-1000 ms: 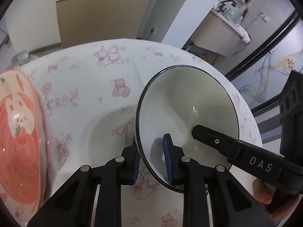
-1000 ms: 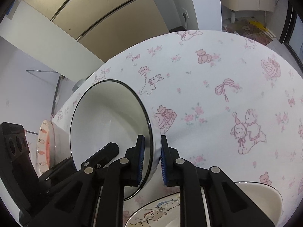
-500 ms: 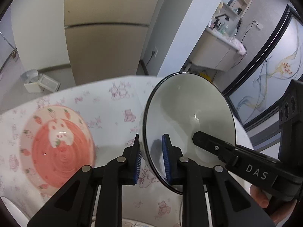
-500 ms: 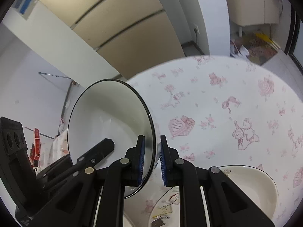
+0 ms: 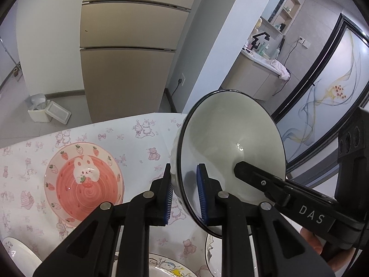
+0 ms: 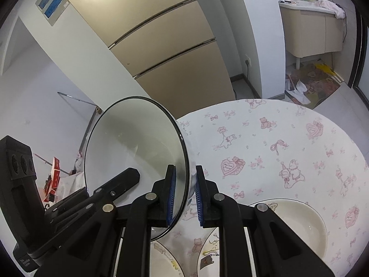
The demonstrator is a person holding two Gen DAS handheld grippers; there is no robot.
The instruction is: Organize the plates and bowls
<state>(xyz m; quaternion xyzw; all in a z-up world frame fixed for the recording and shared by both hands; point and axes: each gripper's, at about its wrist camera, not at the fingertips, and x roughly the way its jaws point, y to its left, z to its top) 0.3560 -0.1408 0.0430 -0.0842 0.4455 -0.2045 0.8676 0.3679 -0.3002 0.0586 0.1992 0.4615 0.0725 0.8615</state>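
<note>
A white bowl with a thin black rim (image 5: 230, 147) (image 6: 136, 152) hangs tilted in the air above the table, held from both sides. My left gripper (image 5: 184, 194) is shut on one side of its rim, blue pads clamping the wall. My right gripper (image 6: 185, 198) is shut on the opposite side of the rim; its black finger shows inside the bowl in the left wrist view. A pink strawberry-and-rabbit plate (image 5: 83, 182) lies on the table to the left. A cream bowl (image 6: 297, 226) and cartoon-printed plates (image 6: 212, 254) (image 5: 168, 265) sit below near the front.
The round table has a white cloth with pink bears and bows (image 6: 276, 143). A beige refrigerator (image 5: 129, 53) stands beyond it, a small white bin (image 5: 39, 110) on the floor, a vanity counter (image 6: 311, 30) at the far right. Another white dish edge (image 5: 18, 256) shows bottom left.
Both grippers have lifted the bowl well above the table. The view now takes in the refrigerator and room, and the pink plate sits farther below and more central.
</note>
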